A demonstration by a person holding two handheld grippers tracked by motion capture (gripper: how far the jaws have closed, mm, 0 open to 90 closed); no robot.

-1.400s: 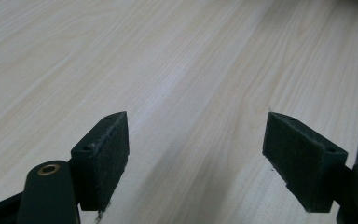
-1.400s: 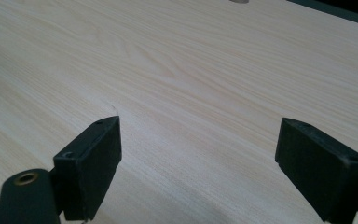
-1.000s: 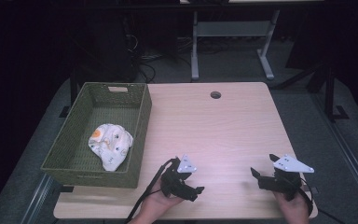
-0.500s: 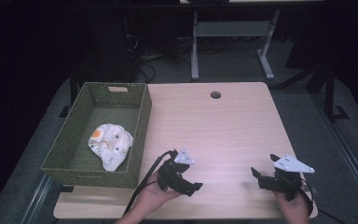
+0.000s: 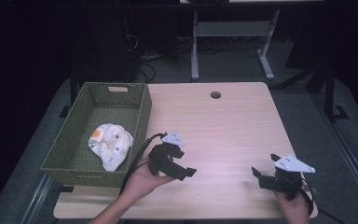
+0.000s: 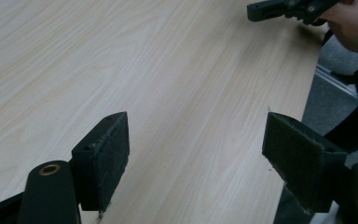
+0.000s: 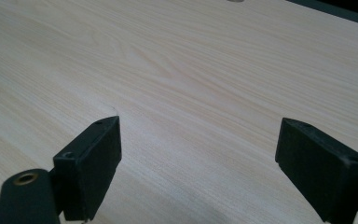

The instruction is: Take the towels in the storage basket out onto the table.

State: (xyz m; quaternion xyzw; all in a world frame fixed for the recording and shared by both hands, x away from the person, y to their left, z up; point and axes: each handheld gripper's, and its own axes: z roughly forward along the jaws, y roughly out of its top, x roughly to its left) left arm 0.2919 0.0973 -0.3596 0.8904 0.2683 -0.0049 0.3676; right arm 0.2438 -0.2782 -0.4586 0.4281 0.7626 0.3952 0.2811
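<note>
A green woven basket (image 5: 142,112) stands at the table's left, with a crumpled white patterned cloth (image 5: 109,143) inside. My left gripper (image 5: 186,163) hangs just right of the basket's near corner, held in a hand, pointing right. Its jaws stand open over bare wood (image 6: 196,144), nothing between them. My right gripper (image 5: 264,166) rests near the front right edge and points left. It is open too (image 7: 198,149), with only tabletop between its pads. In the left gripper view the right gripper (image 6: 284,7) and its hand show at the top right.
The light wood table (image 5: 223,126) has a cable hole (image 5: 215,94) at the back centre. Its right edge (image 6: 314,70) drops to grey floor. A metal stand (image 5: 228,32) and cables sit behind the table in the dark.
My left gripper has risen slightly and shifted back and left, toward the basket. The right gripper has stayed put.
</note>
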